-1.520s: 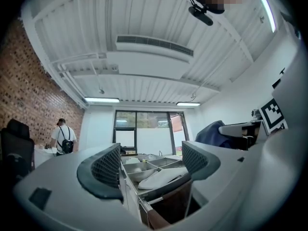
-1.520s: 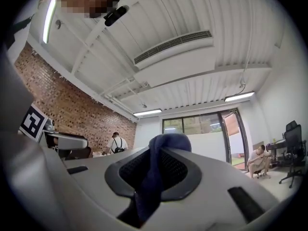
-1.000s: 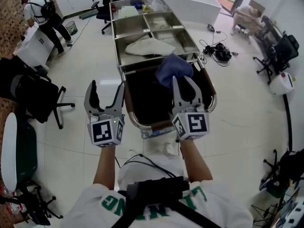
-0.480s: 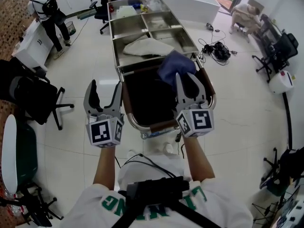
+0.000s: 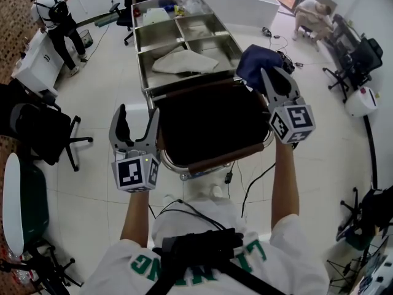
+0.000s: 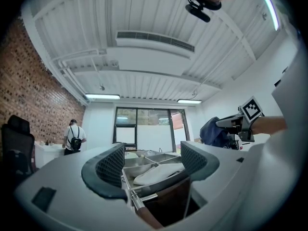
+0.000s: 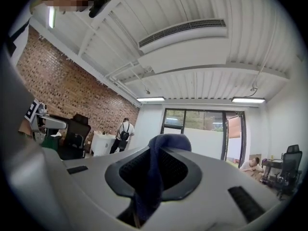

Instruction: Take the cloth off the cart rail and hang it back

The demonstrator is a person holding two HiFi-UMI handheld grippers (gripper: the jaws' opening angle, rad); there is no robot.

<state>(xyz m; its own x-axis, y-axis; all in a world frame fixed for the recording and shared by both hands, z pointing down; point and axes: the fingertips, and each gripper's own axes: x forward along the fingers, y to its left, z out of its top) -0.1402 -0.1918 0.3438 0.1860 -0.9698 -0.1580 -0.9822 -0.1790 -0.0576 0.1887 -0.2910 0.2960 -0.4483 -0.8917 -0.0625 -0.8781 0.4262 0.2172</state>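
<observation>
Swinging out from over the cart's near end, the right hand-held gripper now sits to the right of the cart, beyond its right side, and the dark blue cloth has gone with it. Its jaws are pressed together on a fold of that cloth, which bunches above the tips and hangs down between them in the right gripper view. The cloth is in the air, clear of the cart rail and touching nothing but the jaws.

The left hand-held gripper has hardly shifted: it hovers by the cart's near left corner with its jaws spread and nothing between them.

So the first half looks done, since the cloth is off the rail and lifted. What remains, as I judge it, is to carry it back over the rail, drape it there and let go. A white cloth lies untouched in one tray compartment.
</observation>
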